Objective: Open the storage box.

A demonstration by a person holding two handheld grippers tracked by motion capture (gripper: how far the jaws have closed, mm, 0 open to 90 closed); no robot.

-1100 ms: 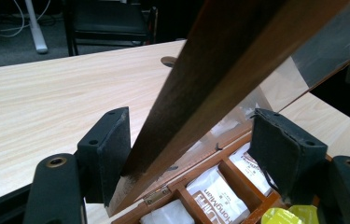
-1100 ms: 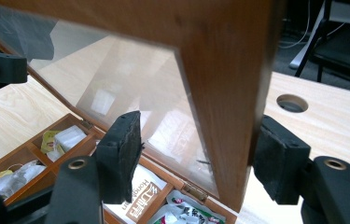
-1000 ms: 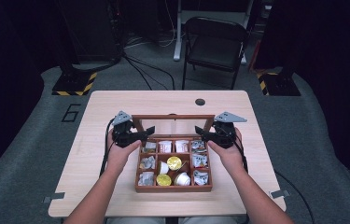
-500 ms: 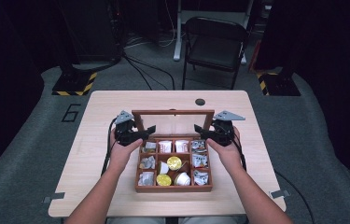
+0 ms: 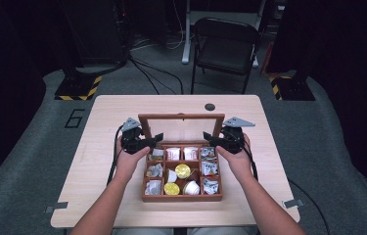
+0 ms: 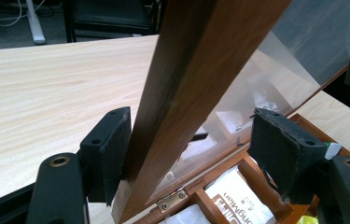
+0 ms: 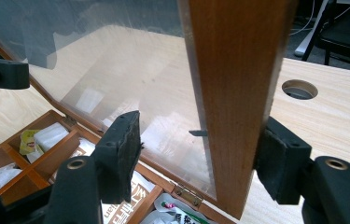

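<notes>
A wooden compartment box (image 5: 181, 198) sits mid-table with tea bags and gold capsules (image 5: 182, 171) in it. Its glass-paned lid (image 5: 181, 117) stands raised at the far side. My left gripper (image 5: 155, 139) straddles the lid's left rail (image 6: 196, 84). One pad (image 6: 112, 140) touches the wood, while the other pad (image 6: 280, 149) stands apart on the glass side. These jaws have just been closing, with the rail between them. My right gripper (image 5: 209, 138) straddles the right rail (image 7: 238, 93) in the same way. Its outer pad (image 7: 280, 163) is against the wood and its inner pad (image 7: 121, 149) is clear of the glass.
A round cable hole (image 5: 210, 106) lies in the table behind the lid. A folding chair (image 5: 225, 44) and stand bases are on the floor beyond the table (image 5: 112, 112). Bare tabletop lies to the left, the right and behind the box.
The lid's top rail sits slightly higher than a second ago, and both grippers have shifted a little with it. The box has stayed put.
</notes>
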